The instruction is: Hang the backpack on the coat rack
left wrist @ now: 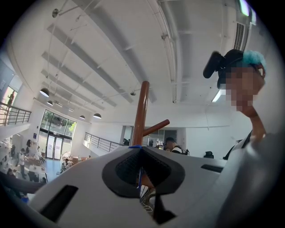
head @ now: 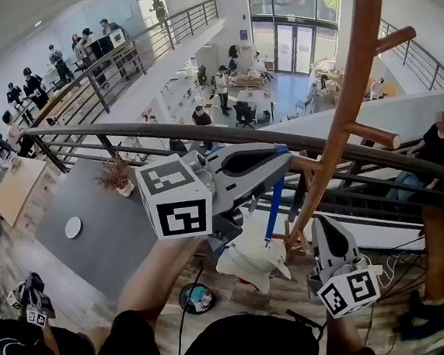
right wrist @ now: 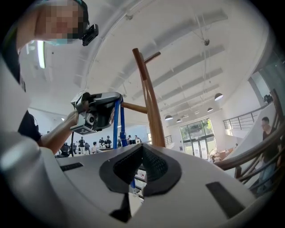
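My left gripper pinches the backpack's blue strap beside the coat rack, and my right gripper, pressed together, is lower beside it.

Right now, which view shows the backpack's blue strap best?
Head view: the blue strap runs fully from the left hand-held gripper to the white backpack. Right gripper view shows two strands, lower end hidden. Left gripper view shows only a sliver between its shut jaws.
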Demonstrator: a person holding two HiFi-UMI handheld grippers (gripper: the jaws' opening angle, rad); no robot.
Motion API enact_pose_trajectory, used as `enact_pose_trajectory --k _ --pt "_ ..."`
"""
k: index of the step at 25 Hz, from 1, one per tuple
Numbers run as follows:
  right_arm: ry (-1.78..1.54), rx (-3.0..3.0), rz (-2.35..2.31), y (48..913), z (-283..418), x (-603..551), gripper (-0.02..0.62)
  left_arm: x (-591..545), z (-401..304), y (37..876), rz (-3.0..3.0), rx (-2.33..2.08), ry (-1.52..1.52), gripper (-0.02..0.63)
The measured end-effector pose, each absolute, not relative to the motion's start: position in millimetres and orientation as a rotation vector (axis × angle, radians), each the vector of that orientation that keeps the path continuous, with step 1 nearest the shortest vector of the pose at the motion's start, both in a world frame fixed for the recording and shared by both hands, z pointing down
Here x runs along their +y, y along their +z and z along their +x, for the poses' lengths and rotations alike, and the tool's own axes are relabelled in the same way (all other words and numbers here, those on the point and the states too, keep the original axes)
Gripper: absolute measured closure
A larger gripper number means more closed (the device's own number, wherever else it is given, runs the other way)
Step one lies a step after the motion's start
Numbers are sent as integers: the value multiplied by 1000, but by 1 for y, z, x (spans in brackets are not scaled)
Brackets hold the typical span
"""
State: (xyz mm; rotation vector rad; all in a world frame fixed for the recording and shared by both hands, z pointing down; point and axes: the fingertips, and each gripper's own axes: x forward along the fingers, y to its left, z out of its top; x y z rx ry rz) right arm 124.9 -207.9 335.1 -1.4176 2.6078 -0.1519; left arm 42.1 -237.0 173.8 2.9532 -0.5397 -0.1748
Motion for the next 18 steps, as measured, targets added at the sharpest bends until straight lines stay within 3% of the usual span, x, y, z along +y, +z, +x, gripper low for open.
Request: enact_pose_trajectory --k 18 --pt "-156 2716 -1307 276 119 -201 583 -242 52 171 2977 -413 -93 592"
